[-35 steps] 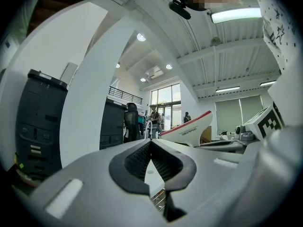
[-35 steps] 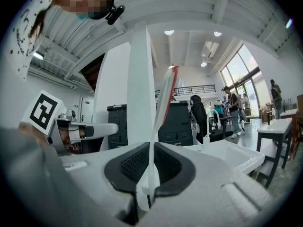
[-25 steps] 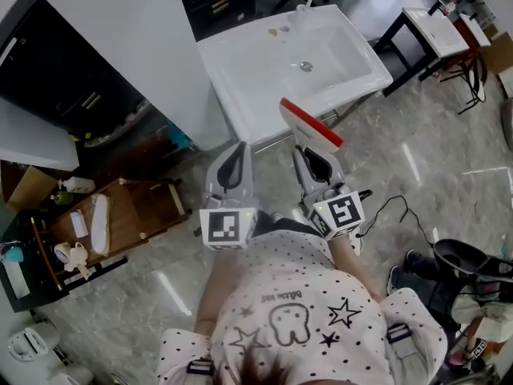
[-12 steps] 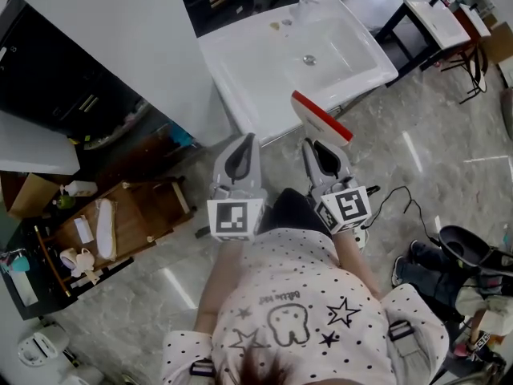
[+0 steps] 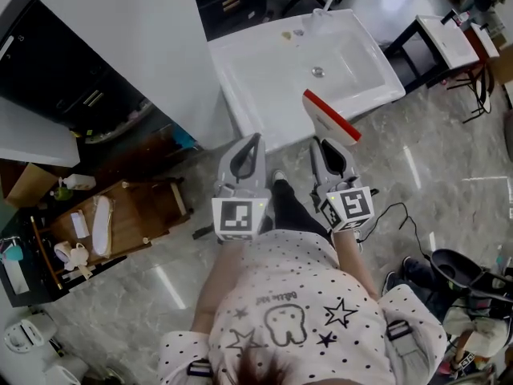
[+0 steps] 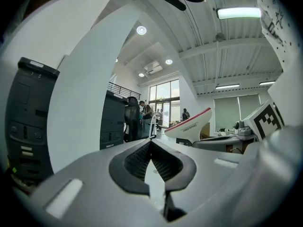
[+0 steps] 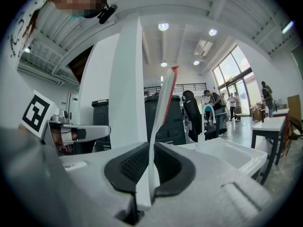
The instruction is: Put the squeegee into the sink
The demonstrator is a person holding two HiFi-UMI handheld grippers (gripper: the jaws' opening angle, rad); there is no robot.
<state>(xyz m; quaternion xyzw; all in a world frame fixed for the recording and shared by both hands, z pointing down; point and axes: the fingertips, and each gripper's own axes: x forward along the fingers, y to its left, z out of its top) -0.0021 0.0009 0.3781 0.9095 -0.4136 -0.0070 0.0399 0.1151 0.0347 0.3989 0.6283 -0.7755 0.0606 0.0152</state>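
The white sink (image 5: 264, 70) stands ahead of me, its basin bare around the drain. My right gripper (image 5: 329, 146) is shut on the handle of the squeegee (image 5: 330, 119), a white blade with a red edge. The blade points forward and reaches the sink's front edge. In the right gripper view the squeegee (image 7: 162, 109) stands on edge between the pads, with the sink (image 7: 233, 157) low to the right. My left gripper (image 5: 254, 140) is level beside it, shut with nothing held; its pads (image 6: 142, 156) meet at the tips. The squeegee (image 6: 189, 126) shows to its right.
A tall white panel (image 5: 136, 46) rises left of the sink, with dark machines (image 5: 56, 79) behind it. A low wooden cart (image 5: 128, 219) with small items sits on the floor at left. A black table (image 5: 441, 34) stands at right. A cable (image 5: 401, 215) lies on the floor.
Both grippers have moved forward toward the sink, the right one carrying the squeegee. The blade's tip now lies at the sink's front edge. Neither gripper's jaws changed.
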